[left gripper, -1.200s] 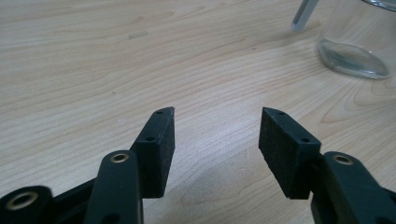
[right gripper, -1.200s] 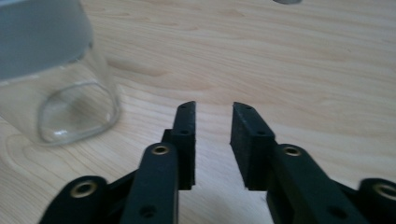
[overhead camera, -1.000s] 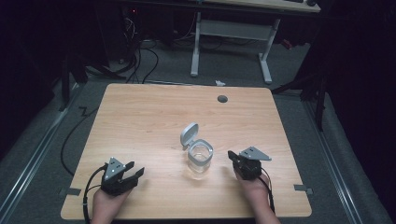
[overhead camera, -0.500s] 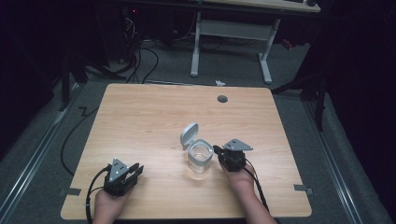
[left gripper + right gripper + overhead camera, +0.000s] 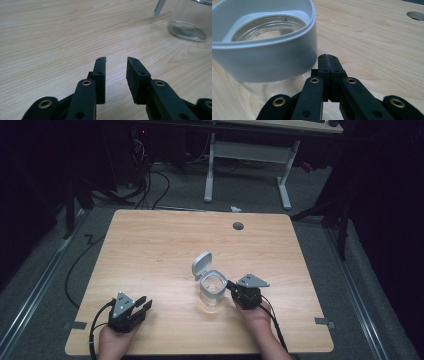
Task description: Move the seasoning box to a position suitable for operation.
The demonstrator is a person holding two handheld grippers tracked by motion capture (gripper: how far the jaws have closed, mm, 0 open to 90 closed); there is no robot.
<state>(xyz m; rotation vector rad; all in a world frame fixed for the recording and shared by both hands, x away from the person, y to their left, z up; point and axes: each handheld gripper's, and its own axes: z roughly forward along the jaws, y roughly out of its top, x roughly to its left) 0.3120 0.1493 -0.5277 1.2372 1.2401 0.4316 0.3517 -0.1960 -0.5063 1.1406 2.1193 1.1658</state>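
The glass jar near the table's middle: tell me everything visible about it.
The glass jar stands upright on the wooden table, clear-walled, apparently empty, with a pale grey collar round its mouth. Its hinged flip lid stands open, tilted up behind. The right tool, jaws shut, is right at the collar's side; contact is unclear.

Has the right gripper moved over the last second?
Yes. The right gripper has moved left across the wooden table, closing the gap to the glass jar; its shut jaws now sit against the jar's white collar.
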